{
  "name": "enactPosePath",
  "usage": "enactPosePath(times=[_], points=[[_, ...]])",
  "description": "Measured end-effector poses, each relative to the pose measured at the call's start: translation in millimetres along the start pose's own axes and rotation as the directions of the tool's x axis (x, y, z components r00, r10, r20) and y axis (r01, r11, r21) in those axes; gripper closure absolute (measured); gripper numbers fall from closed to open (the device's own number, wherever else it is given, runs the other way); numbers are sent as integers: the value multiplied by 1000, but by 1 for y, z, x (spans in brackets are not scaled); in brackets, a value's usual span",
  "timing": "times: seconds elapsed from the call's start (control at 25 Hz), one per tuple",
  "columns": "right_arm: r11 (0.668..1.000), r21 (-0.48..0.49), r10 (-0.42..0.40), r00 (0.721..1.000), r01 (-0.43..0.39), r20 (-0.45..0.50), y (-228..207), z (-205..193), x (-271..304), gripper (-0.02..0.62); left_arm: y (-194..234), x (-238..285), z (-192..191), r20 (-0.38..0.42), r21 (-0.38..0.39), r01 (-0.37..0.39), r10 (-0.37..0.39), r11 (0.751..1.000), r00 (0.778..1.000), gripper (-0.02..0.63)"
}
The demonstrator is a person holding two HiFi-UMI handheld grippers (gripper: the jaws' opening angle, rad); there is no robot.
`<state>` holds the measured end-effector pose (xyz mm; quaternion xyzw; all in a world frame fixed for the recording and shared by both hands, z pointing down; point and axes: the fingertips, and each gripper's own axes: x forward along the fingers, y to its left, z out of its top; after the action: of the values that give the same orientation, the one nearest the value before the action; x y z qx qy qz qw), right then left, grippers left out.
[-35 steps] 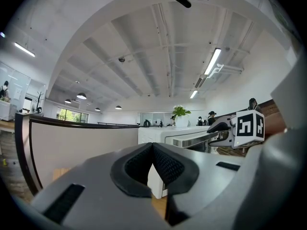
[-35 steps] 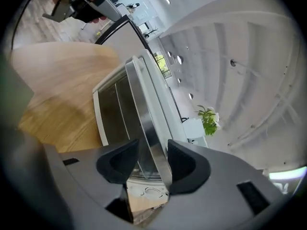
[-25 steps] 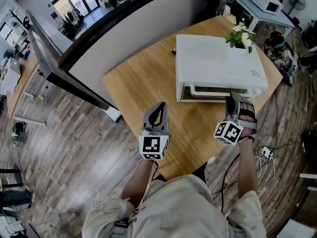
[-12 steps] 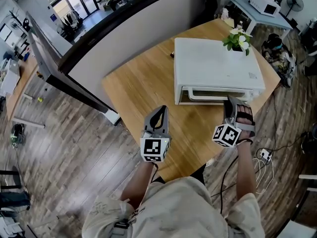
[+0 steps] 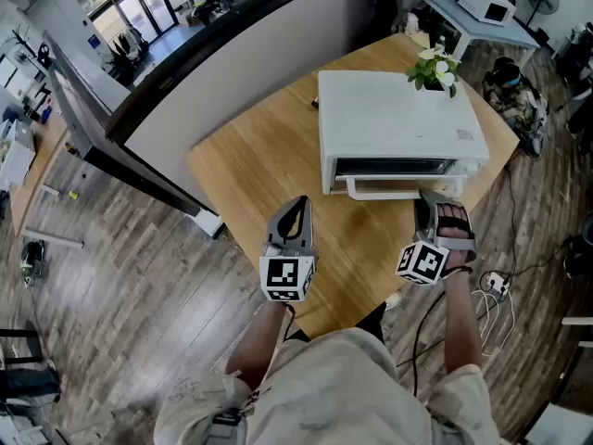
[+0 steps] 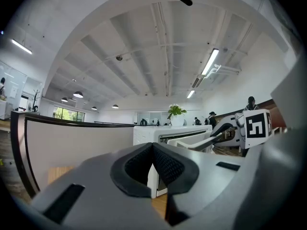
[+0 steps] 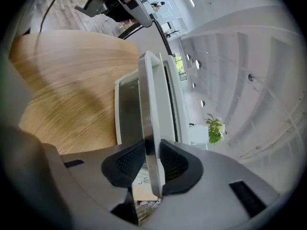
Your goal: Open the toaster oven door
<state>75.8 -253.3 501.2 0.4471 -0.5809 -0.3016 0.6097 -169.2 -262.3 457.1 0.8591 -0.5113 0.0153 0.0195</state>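
**Right tongs clamped on the door handle; door ajar**

1. Right tongs (image 5: 435, 202): the 2 jaws are clamped on the handle (image 5: 384, 191) of the toaster oven (image 5: 394, 119). In the right gripper view the white handle bar runs straight between the pads (image 7: 127, 162), and both pads bear on it. The jaws have just been closing, with the bar between them. In the head view the grip sits at the right end of the bar.

2. Door (image 7: 127, 107): it stands directly ahead of the right tongs and is ajar. Its handle edge is off the oven body, and a dark gap shows behind the handle. The glass panel faces the table (image 5: 250, 156).

3. Left tongs (image 5: 295, 207): the 2 jaws are pressed together with nothing between them, and the pad tips meet. These tongs are held level above the table, to the left of the right tongs and well apart from the oven. The oven front lies ahead of them and to their right.

4. A plant (image 5: 431, 66) stands on the oven top, at the far corner beyond the right tongs.
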Motion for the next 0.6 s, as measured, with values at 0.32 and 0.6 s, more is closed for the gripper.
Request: enactPosePath(times=[0.32, 0.6], points=[[997, -20, 74, 997, -75, -9, 31, -5, -27, 485, -6, -2, 8, 11, 7, 23, -23, 1000, 1000, 592], [989, -1, 145, 989, -145, -14, 61, -11, -44, 492, -13, -7, 4, 4, 20, 34, -35, 999, 999, 592]])
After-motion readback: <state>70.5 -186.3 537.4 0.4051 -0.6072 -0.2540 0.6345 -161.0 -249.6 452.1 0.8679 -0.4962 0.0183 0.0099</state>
